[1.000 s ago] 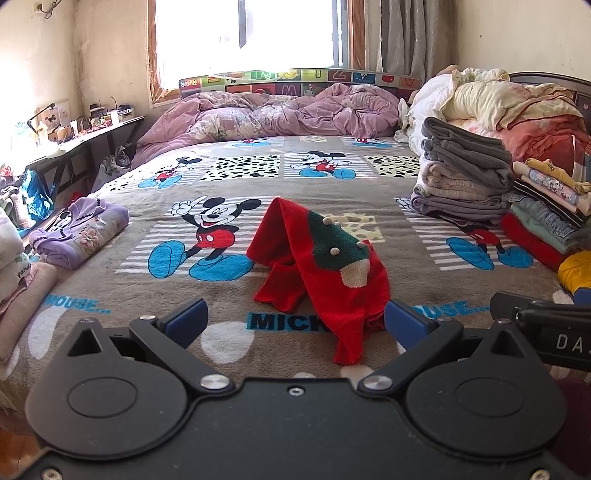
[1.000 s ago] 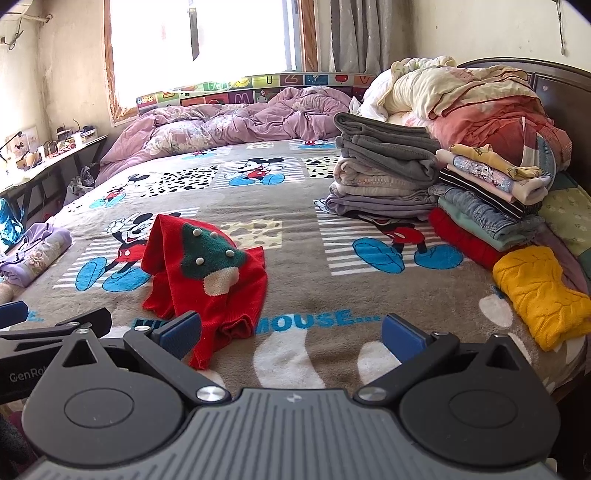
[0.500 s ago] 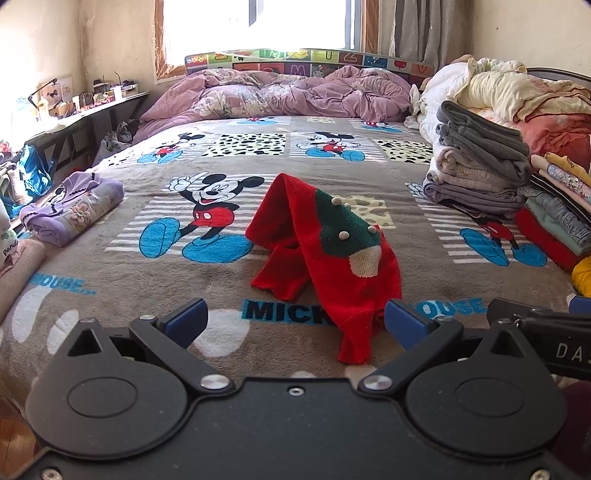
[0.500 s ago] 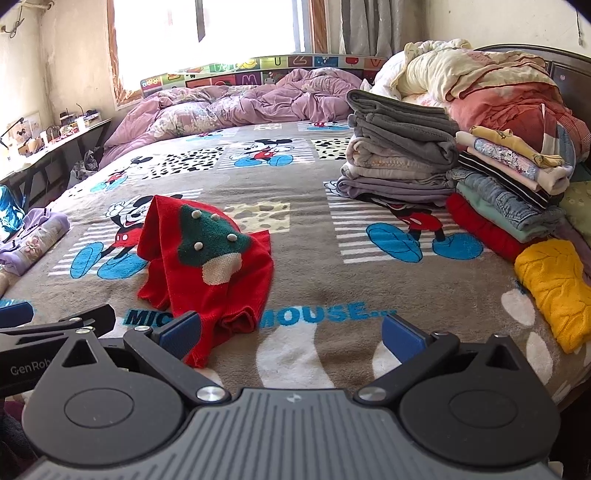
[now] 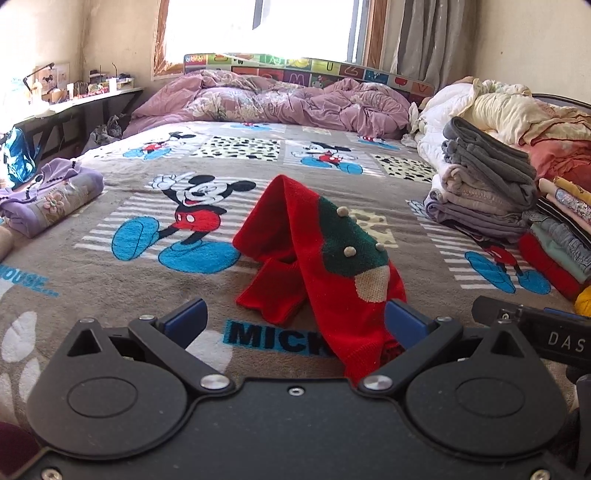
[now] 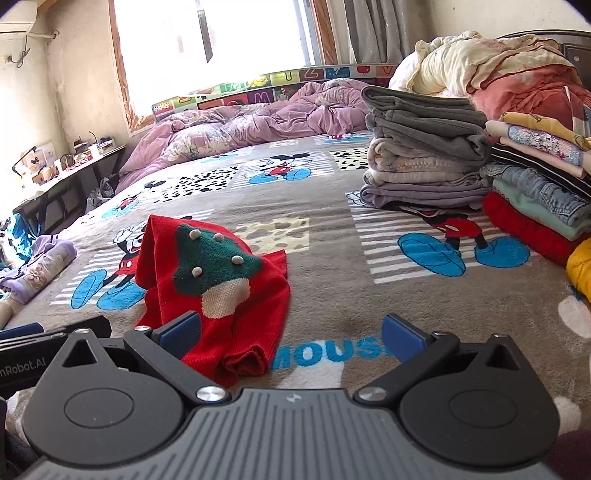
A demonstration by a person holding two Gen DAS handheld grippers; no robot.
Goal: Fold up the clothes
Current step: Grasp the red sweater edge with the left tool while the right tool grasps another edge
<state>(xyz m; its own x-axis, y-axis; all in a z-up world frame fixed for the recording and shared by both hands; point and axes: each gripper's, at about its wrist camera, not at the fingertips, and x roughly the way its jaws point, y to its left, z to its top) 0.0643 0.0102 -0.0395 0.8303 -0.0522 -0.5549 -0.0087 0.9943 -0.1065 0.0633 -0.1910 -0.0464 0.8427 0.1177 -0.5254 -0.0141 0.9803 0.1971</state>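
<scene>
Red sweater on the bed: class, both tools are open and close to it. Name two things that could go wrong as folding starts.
1. The sweater lies bunched, so a tool may pinch several layers and fold it crooked.
2. The other tool sits mostly over bare blanket, so it might grab that instead.

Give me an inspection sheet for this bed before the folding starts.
Surface: Mickey Mouse blanket covers the bed.
Job's things: red sweater with a green tree, crumpled and unfolded, near the front edge.
Clutter: grey folded stack, mixed folded pile, yellow garment, purple folded garment, rumpled purple duvet.
Grippers: left gripper and right gripper both open, empty.
Cables: nothing seen.
Surroundings: bright window, cluttered shelf.
</scene>
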